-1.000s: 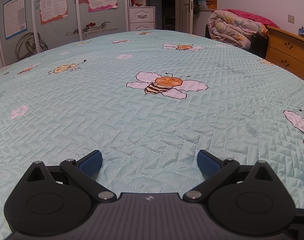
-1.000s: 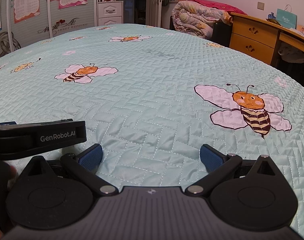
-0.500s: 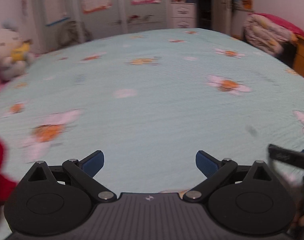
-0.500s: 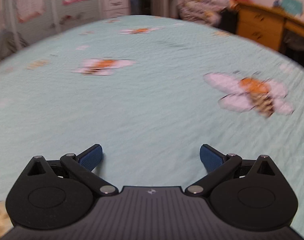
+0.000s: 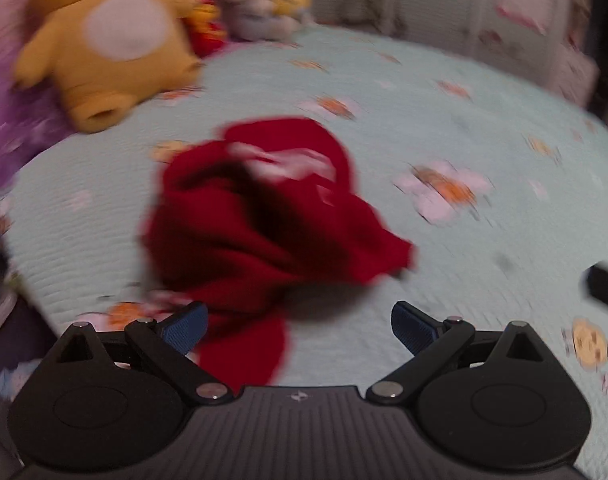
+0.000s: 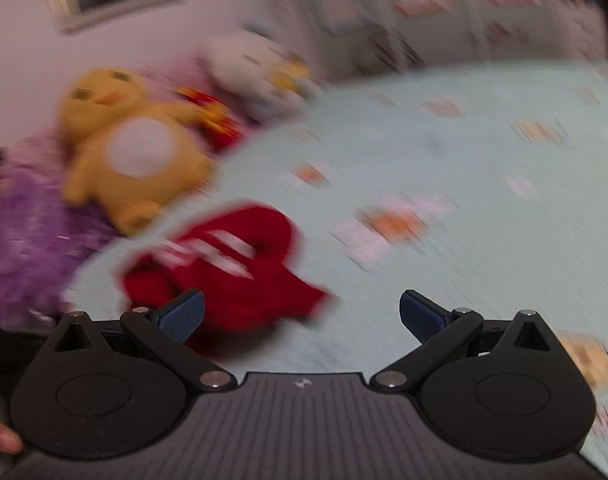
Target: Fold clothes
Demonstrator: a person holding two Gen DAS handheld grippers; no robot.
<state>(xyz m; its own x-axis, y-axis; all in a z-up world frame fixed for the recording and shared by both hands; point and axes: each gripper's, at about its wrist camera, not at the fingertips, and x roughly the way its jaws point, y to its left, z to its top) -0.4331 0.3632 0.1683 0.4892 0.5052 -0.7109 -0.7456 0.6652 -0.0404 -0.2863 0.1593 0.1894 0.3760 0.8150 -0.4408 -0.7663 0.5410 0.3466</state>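
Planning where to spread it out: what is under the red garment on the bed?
The red garment lies crumpled on the pale green quilted bedspread. Whatever bedspread print or other item sits directly beneath it is covered.

Blur: I could not read the white print on the red garment (image 5: 263,216) | Hidden: its lower end, behind my left gripper (image 5: 297,326) | Cut off: yellow plush (image 5: 103,44), top edge.

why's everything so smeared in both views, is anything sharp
Left wrist view: motion blur smears the red garment and bedspread; the left tongs stay crisp. Right wrist view: heavier streaking over the yellow plush; only the right tongs look sharp.
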